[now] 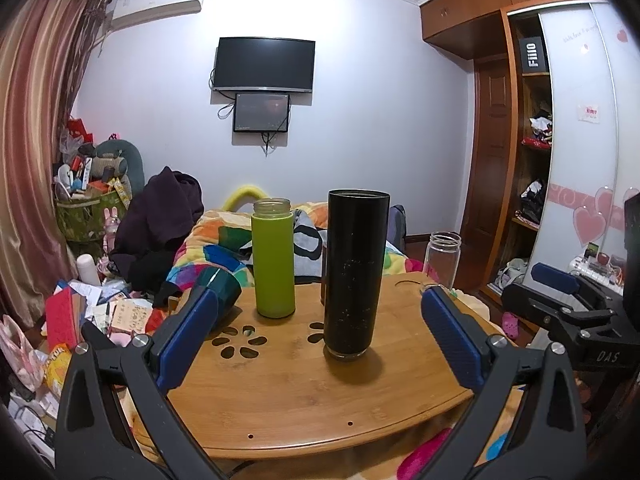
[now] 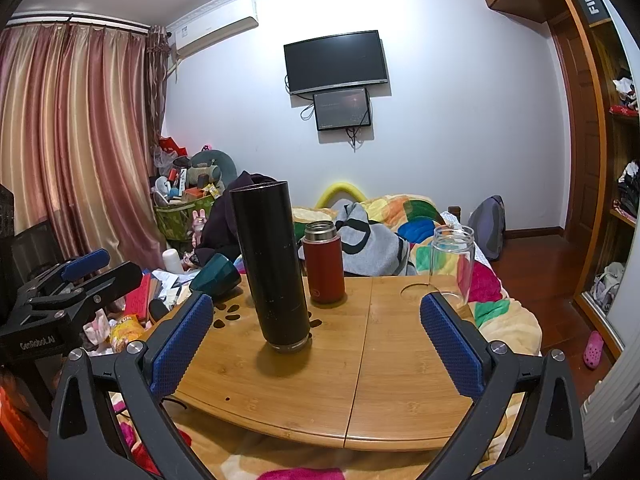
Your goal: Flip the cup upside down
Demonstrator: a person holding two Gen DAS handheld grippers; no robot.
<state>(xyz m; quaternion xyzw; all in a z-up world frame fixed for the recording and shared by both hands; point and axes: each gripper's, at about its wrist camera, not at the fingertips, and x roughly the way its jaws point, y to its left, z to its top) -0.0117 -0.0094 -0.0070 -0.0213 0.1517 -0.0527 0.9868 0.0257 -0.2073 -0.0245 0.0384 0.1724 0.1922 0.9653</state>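
A tall black cup (image 1: pixel 354 272) stands upright in the middle of the bamboo table (image 1: pixel 312 392), mouth up; it also shows in the right wrist view (image 2: pixel 274 264). A green bottle (image 1: pixel 274 258) stands behind it to the left. A red flask (image 2: pixel 323 262) stands behind it, and a clear glass jar (image 2: pixel 452 266) stands at the table's far right. A dark teal cup (image 2: pixel 216 276) lies tipped at the far left edge. My left gripper (image 1: pixel 316 336) is open and empty in front of the black cup. My right gripper (image 2: pixel 314 340) is open and empty, with the black cup ahead between its fingers.
The table has flower-shaped cut-outs (image 1: pixel 240 340) and a round recess (image 2: pixel 416 292) near the jar. A bed with a colourful blanket (image 2: pixel 420 220) lies behind. Clutter covers the floor at the left (image 1: pixel 100 304). A wardrobe (image 1: pixel 532 140) stands at the right.
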